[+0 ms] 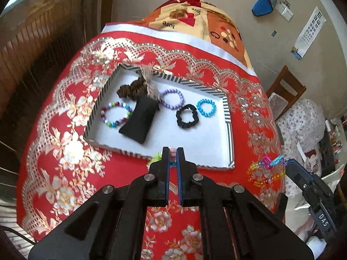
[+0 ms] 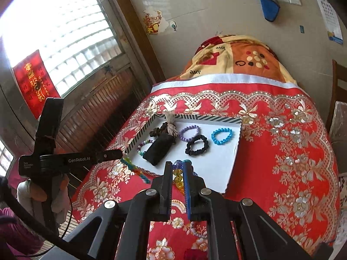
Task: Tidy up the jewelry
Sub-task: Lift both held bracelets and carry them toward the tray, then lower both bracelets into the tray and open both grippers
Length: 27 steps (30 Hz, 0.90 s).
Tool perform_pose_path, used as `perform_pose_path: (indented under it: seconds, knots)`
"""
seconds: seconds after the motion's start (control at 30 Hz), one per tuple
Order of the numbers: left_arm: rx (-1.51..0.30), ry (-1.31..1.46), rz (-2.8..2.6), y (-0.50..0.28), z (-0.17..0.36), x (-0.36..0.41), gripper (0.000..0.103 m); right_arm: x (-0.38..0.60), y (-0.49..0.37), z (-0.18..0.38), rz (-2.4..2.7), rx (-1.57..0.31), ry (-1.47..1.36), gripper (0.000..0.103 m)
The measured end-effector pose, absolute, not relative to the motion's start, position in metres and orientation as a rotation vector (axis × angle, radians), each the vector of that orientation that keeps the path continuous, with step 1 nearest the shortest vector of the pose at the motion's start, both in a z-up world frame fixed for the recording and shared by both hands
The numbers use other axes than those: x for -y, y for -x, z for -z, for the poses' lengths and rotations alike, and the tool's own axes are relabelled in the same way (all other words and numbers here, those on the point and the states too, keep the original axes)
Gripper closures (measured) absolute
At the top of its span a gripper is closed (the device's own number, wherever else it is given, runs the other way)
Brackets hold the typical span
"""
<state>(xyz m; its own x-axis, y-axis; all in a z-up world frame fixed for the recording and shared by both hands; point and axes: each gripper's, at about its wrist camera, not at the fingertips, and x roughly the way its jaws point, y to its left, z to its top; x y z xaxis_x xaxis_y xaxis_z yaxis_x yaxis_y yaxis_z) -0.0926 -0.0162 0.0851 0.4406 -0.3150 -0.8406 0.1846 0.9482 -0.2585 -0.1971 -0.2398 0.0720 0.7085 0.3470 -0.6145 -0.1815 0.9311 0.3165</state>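
You have a piece in each gripper and both are short of the tray, so you are mid-carry. The left gripper (image 1: 172,151) is pinched nearly shut on a small bit of jewelry (image 1: 172,150): something pink and striped at the tips, with green and teal bits showing below; too hidden to name. The right gripper (image 2: 177,165) is closed on a rainbow chain (image 2: 178,174) of clear plastic links; in the left view that chain (image 1: 265,171) dangles at the tray's near right corner. The next move, as I judge it, calls for bringing each piece over the near wall and letting go above bare white floor, which lies mostly in the front half. Keep the dangling chain from catching on the striped rim. The tray (image 1: 229,134) sits on the red floral cloth (image 1: 65,151) and holds a multicolour bead bracelet (image 1: 116,114) at the left, a black pouch (image 1: 139,120) beside it, a brown scrunchie (image 1: 132,87) with a feathery tuft behind, a lilac bead bracelet (image 1: 172,98), a black scrunchie (image 1: 187,116) and a blue bead bracelet (image 1: 205,108) at the right.
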Motion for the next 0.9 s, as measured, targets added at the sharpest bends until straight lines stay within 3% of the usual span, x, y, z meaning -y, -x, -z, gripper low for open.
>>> perform_pose_path:
  seconds: [0.9]
  knots:
    - [-1.096,0.065,0.300,0.039,-0.064,0.043,0.099,0.248,0.137,-0.046,-0.288,-0.800,-0.253,0.095]
